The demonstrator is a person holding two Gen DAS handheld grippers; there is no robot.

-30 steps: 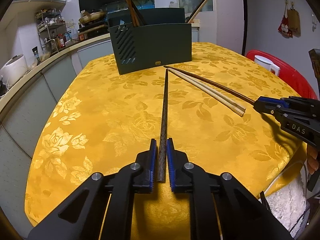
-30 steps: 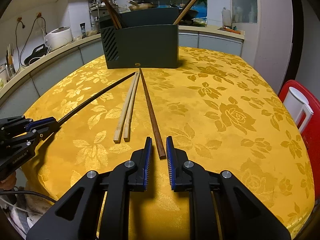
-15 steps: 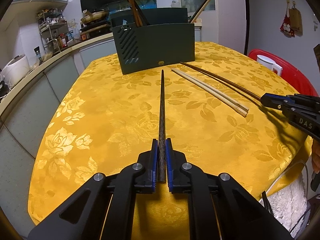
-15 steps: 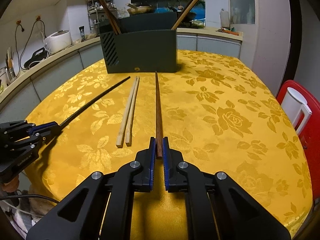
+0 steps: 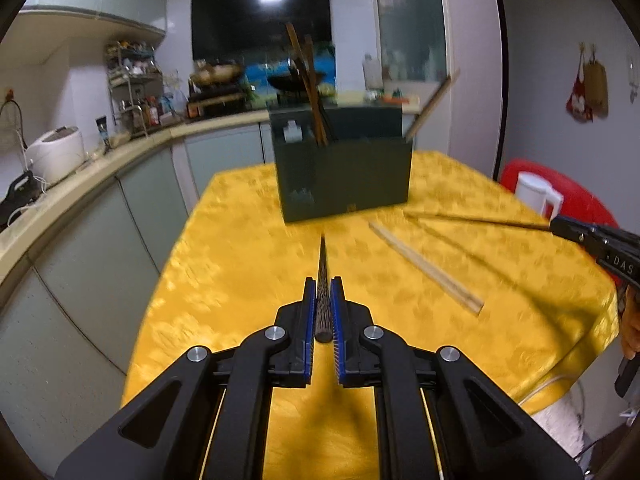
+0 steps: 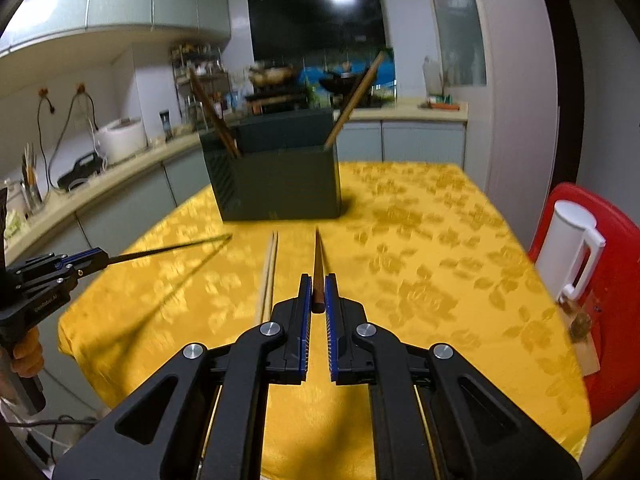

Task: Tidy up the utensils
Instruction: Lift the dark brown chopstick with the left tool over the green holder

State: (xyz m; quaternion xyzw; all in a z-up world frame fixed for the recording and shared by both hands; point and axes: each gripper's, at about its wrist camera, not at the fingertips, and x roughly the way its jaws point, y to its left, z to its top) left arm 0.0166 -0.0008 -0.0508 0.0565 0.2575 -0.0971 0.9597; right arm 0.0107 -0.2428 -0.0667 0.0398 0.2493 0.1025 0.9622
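Left gripper (image 5: 324,304) is clamped on a dark speckled chopstick (image 5: 322,276), which is off the yellow floral tablecloth (image 5: 248,264) and aimed at the dark green rectangular utensil holder (image 5: 344,176). Right gripper (image 6: 319,296) pinches a reddish-brown wooden chopstick (image 6: 318,264) the same way. A pale bamboo pair of chopsticks (image 6: 269,272) lies flat on the cloth between them.
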